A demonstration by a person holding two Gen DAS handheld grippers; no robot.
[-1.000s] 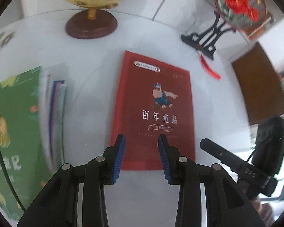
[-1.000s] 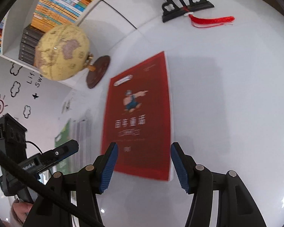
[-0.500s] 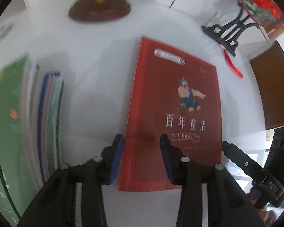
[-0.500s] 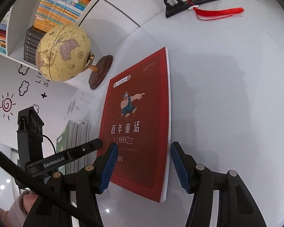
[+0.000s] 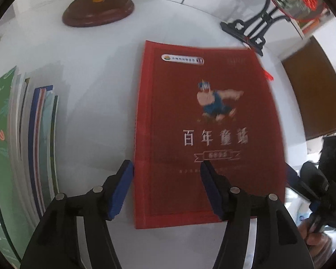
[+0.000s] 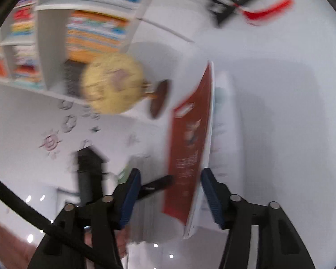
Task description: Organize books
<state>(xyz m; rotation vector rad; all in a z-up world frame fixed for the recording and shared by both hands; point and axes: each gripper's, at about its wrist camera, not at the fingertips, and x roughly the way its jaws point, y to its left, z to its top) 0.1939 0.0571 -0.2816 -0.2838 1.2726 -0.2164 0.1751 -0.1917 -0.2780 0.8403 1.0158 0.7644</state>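
Two grippers, left gripper (image 5: 166,177) and right gripper (image 6: 170,189), flank the red storybook (image 5: 203,134); jaws half-open, left's just widened, gripping nothing. Risk: glossy cover skids along the white surface (image 5: 89,112) at closure.

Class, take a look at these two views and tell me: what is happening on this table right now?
A person holding a two-finger gripper in each hand is working on a red book on the white table. The left gripper has just been opening; its fingers straddle the book's near left part without pressing it. The right gripper is open around the book's near end, which, in the blurred right view, looks tilted up on one side. A stack of books waits at the left, a globe behind.
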